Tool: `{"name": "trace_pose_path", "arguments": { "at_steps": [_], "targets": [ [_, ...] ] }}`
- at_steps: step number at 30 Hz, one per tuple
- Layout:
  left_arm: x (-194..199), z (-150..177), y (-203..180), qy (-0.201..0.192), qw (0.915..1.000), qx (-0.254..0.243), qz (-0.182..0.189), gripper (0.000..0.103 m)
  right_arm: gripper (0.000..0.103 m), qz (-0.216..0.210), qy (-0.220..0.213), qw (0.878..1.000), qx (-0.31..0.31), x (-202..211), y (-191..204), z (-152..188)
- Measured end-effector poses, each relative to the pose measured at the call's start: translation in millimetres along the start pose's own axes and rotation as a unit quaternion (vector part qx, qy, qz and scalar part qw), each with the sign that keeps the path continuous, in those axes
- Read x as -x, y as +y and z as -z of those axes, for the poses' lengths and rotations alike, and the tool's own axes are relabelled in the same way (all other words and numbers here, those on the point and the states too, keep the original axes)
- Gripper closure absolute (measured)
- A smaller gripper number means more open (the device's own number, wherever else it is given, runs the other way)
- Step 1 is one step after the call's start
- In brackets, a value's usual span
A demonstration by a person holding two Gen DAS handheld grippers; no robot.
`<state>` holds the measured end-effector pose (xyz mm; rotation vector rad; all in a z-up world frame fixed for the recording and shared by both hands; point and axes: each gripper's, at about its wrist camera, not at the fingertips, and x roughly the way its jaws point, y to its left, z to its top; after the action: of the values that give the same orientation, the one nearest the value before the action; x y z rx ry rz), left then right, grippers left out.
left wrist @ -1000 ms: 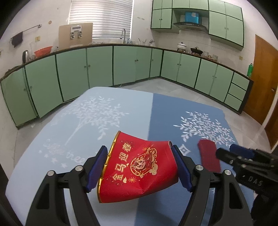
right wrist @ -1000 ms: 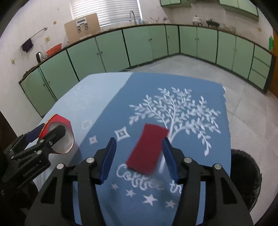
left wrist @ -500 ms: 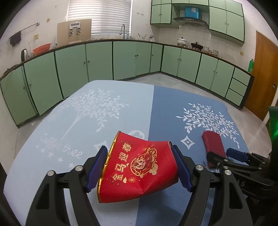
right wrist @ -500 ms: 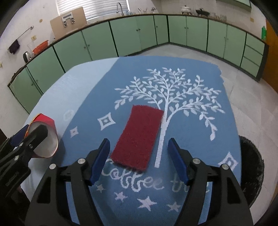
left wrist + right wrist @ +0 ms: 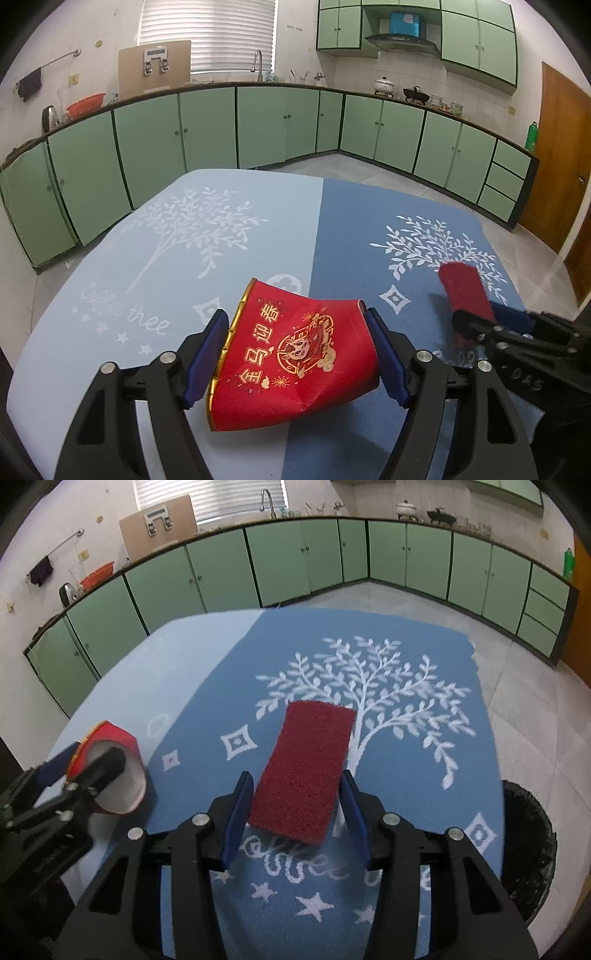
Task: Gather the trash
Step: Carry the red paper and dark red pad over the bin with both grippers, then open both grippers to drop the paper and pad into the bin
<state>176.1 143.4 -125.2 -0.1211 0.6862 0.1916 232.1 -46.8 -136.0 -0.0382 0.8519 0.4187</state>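
Nearest the cameras, left side: the left gripper [image 5: 295, 354] is clamping a crumpled red paper cup [image 5: 291, 358] crosswise, one blue pad on its gold-rimmed mouth end and the other on its base end. The cup is being carried clear of the cloth near the table's near edge, over the seam between the pale and the dark half.

Near edge, right side: the right gripper [image 5: 295, 812] is closing in on a dark red scouring pad [image 5: 306, 771]; its jaws have just been narrowing and are now standing at about half width, touching or all but touching the pad's near end on both long sides. Whether they are already pressing I cannot tell. The pad's near end is looking slightly raised, while its far end is lying on the white tree print.

Middle of the table: the blue tablecloth [image 5: 221, 236] is showing no other loose litter in either view.

Off the right edge: a dark round bin [image 5: 532, 849] is sitting on the floor, partly hidden by the table.

Done so far: by my reading, one piece is secured and the second is being taken.

Left to do: both pieces are likely still needing to be carried past the right edge and dropped into the bin.

Far side: green cabinets [image 5: 207, 129] are lining the walls.
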Motion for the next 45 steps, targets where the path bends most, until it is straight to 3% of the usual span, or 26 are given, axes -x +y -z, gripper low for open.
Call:
{"name": "trace_pose_path", "arguments": {
  "at_steps": [15, 24, 36, 45],
  "targets": [
    [31, -13, -56, -0.036, 0.9982, -0.029, 0.039, 0.03, 0.057, 0.004, -0.051, 0.999, -0.014, 67, -31, -5],
    [43, -12, -116, -0.044, 0.9938, -0.059, 0.084, 0.03, 0.057, 0.035, -0.073, 0.996, -0.04, 110, -86, 12],
    [41, 6, -229, -0.039, 0.9778, -0.12, 0.167, 0.03, 0.057, 0.106, -0.081, 0.987, -0.095, 147, -188, 57],
    [32, 17, -300, -0.034, 0.964, -0.148, 0.219, 0.03, 0.057, 0.14, -0.076, 0.98, -0.115, 153, -241, 86]
  ]
}}
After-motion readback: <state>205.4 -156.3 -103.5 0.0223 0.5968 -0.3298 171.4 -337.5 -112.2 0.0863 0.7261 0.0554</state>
